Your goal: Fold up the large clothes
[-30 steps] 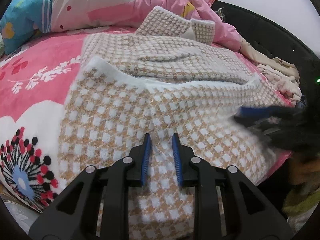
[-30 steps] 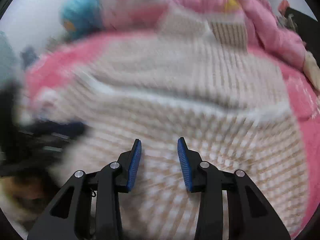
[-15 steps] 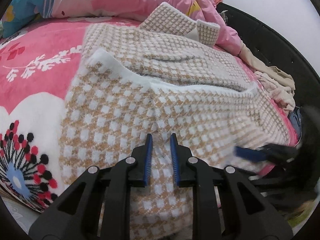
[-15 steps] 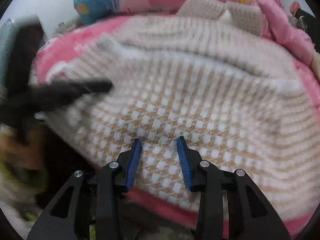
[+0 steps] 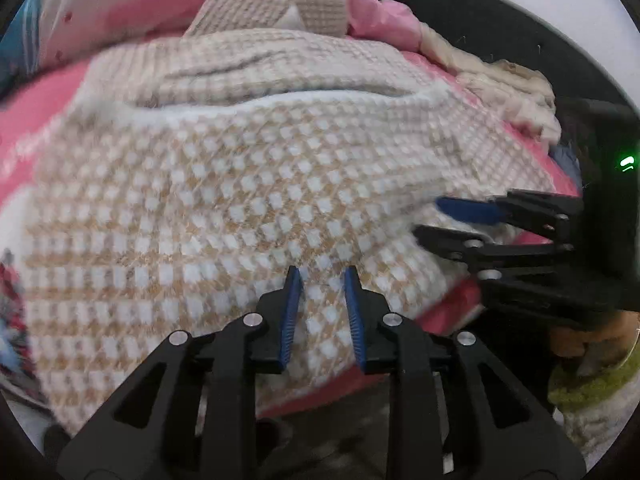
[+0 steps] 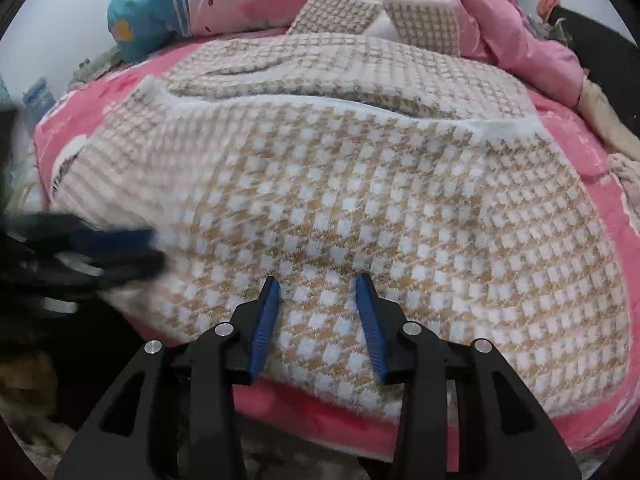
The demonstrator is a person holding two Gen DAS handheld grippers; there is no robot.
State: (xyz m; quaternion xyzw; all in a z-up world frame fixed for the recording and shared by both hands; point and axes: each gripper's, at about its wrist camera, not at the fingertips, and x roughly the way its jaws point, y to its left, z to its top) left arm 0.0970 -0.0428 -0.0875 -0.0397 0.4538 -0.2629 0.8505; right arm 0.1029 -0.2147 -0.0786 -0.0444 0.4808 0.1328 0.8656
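Right claw (image 6: 318, 280), blue pads apart, hangs over the checked sweater (image 6: 340, 184) on the pink bed (image 6: 320, 412).

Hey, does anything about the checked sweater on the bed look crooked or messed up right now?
Nothing damaged. The checked sweater lies folded on the pink bedspread, its near hem overhanging the edge; rumpled clothes sit heaped on the right.

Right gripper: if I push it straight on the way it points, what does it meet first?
Most likely the checked knit garment. The right gripper points down at its near part, open, nothing between. Depth is unclear, so it may already brush the fabric.
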